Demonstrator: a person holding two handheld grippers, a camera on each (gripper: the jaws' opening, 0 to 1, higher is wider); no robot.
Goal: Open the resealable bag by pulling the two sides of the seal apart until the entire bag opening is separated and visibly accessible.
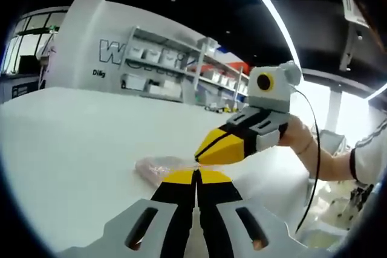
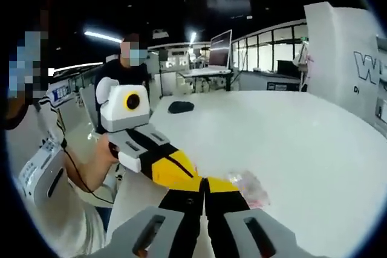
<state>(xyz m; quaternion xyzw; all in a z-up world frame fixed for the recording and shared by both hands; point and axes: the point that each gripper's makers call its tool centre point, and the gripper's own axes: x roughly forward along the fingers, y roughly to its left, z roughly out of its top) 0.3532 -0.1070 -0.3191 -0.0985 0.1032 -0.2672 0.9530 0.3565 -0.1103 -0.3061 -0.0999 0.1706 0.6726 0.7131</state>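
Observation:
A small clear resealable bag (image 1: 158,166) with pinkish contents lies flat on the white table (image 1: 78,143). My left gripper (image 1: 195,175) has its yellow-tipped jaws pressed together at the bag's near right edge. My right gripper (image 1: 199,157) comes in from the right, jaws shut, its tip touching the same edge. In the right gripper view the bag (image 2: 251,188) lies just right of my right gripper (image 2: 205,181), and the left gripper (image 2: 195,173) meets it tip to tip from the left. The pinched film itself is hidden by the tips.
The round white table (image 2: 302,131) stretches far around the bag. A dark object (image 2: 180,107) lies at its far edge. A person (image 2: 130,70) stands beyond it. Shelves (image 1: 175,70) line a wall behind, and a forearm (image 1: 314,149) holds the right gripper.

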